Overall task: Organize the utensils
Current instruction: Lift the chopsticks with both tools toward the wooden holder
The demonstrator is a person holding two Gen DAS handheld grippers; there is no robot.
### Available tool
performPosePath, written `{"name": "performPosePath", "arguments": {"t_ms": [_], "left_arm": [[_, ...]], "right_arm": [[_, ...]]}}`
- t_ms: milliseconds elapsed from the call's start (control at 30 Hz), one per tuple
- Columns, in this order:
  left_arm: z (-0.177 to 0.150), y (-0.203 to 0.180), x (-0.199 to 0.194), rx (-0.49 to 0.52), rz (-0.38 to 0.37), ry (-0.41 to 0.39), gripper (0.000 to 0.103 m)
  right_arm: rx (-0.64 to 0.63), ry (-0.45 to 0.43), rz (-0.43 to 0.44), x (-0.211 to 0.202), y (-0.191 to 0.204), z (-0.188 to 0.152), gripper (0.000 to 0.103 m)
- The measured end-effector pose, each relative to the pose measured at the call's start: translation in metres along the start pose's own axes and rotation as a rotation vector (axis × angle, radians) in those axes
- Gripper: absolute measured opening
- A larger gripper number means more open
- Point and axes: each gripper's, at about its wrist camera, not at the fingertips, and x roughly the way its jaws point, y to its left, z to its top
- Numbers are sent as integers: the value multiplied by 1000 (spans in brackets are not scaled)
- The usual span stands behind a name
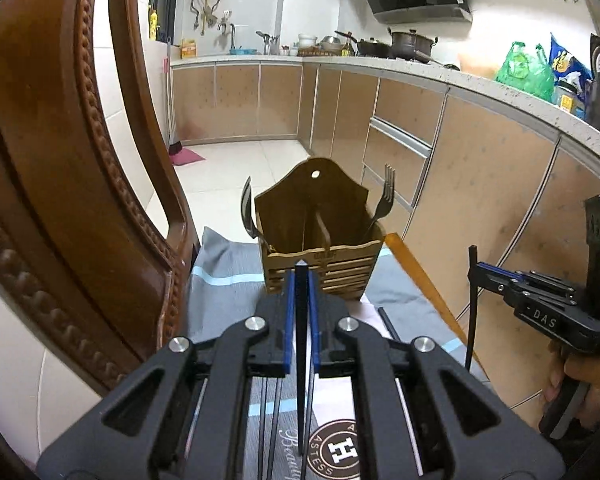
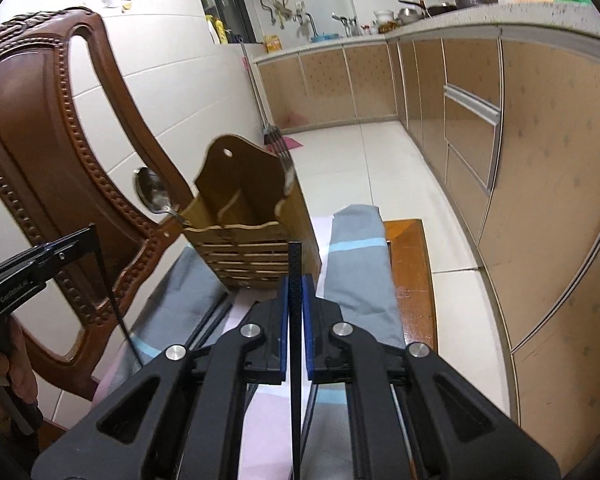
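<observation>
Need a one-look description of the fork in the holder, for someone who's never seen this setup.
Find the carved wooden chair, then the slatted wooden utensil holder standing on the grey cloth beside it. The fork stands tines-up in the compartment on the side away from the chair. A spoon leans out on the chair side; the fork alone has tines.

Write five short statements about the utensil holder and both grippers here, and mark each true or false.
1. The left gripper is shut on a black chopstick. True.
2. The right gripper is open and holds nothing. False: it is shut on a black chopstick.
3. A fork stands in the wooden utensil holder. True.
4. A spoon lies flat on the cloth. False: it leans out of the holder.
5. The holder's middle compartment is full of chopsticks. False: none show there.
</observation>
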Motion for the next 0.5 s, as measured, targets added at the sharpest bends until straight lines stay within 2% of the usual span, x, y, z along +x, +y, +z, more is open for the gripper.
{"name": "performPosePath", "arguments": {"t_ms": [167, 500], "left_arm": [[-7, 0, -2, 1, 5, -14, 6], [2, -4, -39, -15, -15, -96, 6]], "right_arm": [[-27, -40, -5, -26, 14, 0, 7], [-76, -120, -35, -69, 40, 7, 7]]}}
